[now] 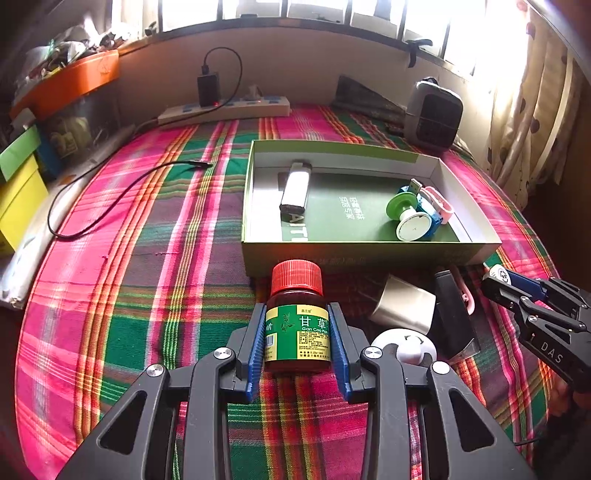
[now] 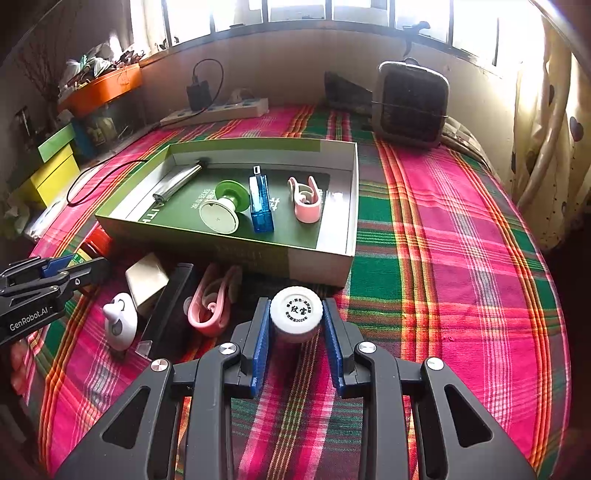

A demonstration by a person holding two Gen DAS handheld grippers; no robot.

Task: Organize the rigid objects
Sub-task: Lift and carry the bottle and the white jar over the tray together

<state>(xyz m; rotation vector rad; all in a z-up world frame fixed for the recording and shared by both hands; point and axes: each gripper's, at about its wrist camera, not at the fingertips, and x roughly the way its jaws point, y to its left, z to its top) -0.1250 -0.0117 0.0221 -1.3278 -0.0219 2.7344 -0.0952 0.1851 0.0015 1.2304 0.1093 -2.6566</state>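
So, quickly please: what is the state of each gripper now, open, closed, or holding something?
Left gripper: closed on the red-capped brown medicine bottle.
Right gripper: closed on the small white-capped bottle.

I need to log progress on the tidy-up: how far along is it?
Done: the silver lighter, green suction cup, blue USB stick and a pink clip lie in the box. In hand: left gripper clamps the red-capped bottle; right gripper clamps the white-capped bottle. Left: metal cup, second pink clip, white hook, black case.

Blown-out daylight from the window [image 1: 295,11] (fisheye-bent edges), dim vignetted corners.
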